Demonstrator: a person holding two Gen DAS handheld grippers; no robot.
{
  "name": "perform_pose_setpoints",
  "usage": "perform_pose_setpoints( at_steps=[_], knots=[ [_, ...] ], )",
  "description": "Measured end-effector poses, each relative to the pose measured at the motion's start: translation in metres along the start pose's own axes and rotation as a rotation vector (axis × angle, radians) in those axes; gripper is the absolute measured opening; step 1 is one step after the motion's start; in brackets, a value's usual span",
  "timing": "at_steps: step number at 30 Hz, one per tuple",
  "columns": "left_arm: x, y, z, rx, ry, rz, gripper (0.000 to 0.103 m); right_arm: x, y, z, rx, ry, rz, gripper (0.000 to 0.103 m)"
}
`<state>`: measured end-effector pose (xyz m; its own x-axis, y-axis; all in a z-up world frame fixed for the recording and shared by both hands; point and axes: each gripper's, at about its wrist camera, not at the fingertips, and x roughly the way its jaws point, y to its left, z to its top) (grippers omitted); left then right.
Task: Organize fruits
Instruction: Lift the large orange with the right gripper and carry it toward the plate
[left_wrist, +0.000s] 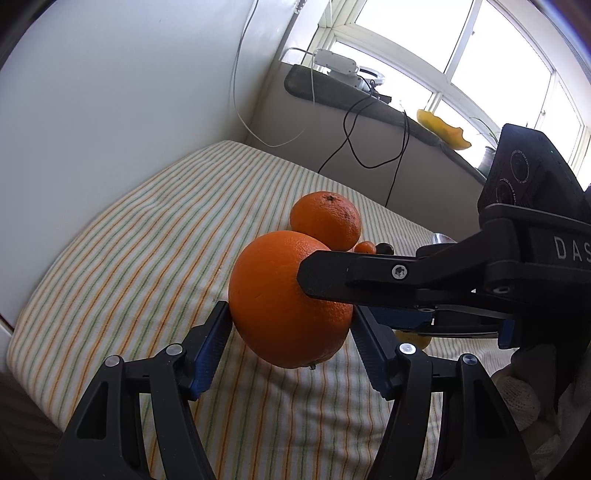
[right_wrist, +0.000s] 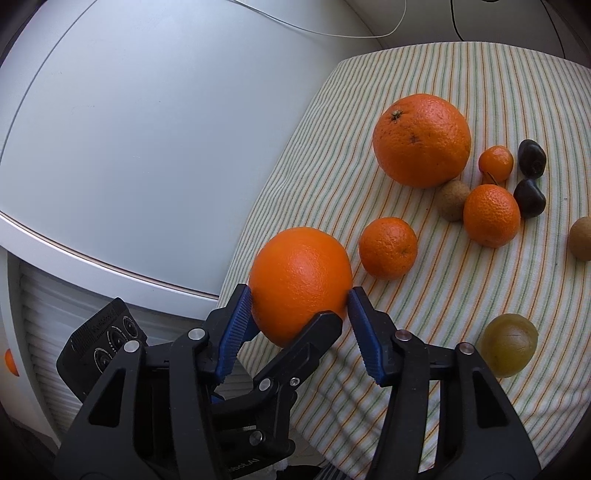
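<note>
1. Orange peel, firm and a little slick: the big orange (right_wrist: 301, 282) is round and fairly heavy, so I want the pads on its widest part.
2. It hangs above the striped cloth (right_wrist: 424, 332), and both my left gripper (left_wrist: 290, 325) and right gripper (right_wrist: 300, 295) are clamped on it.
3. I count two big oranges, three mandarins (right_wrist: 388, 247), two brown fruits, two dark ones, one yellow-green.

Wall: plain white (left_wrist: 122, 92), with a thin white cable (left_wrist: 236, 85) hanging down it.
Window: multi-pane (left_wrist: 461, 62), overexposed with daylight.
Sill: dark ledge (left_wrist: 369, 107) carrying a white device (left_wrist: 338, 66), perhaps a charger; black cables (left_wrist: 354, 136) droop below.
Surface: striped cloth (left_wrist: 147, 266) in green and orange lines.
Cabinet: white, slatted front (right_wrist: 44, 306).
</note>
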<state>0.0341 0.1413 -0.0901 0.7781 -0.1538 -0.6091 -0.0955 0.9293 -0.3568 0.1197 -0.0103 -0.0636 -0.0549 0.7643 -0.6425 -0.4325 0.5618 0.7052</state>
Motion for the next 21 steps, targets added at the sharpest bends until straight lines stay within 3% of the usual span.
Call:
perform_pose_setpoints(
  at_steps=[10, 21],
  knots=[
    [-0.006, -0.031, 0.009, 0.054, -0.028, -0.019, 0.065, -0.041, -0.007, -0.005, -0.013, -0.064, 0.012, 0.057],
    [0.013, -0.088, 0.014, 0.133, -0.015, -0.082, 0.065, -0.098, -0.042, -0.009, 0.028, -0.148, -0.019, 0.057]
  ],
)
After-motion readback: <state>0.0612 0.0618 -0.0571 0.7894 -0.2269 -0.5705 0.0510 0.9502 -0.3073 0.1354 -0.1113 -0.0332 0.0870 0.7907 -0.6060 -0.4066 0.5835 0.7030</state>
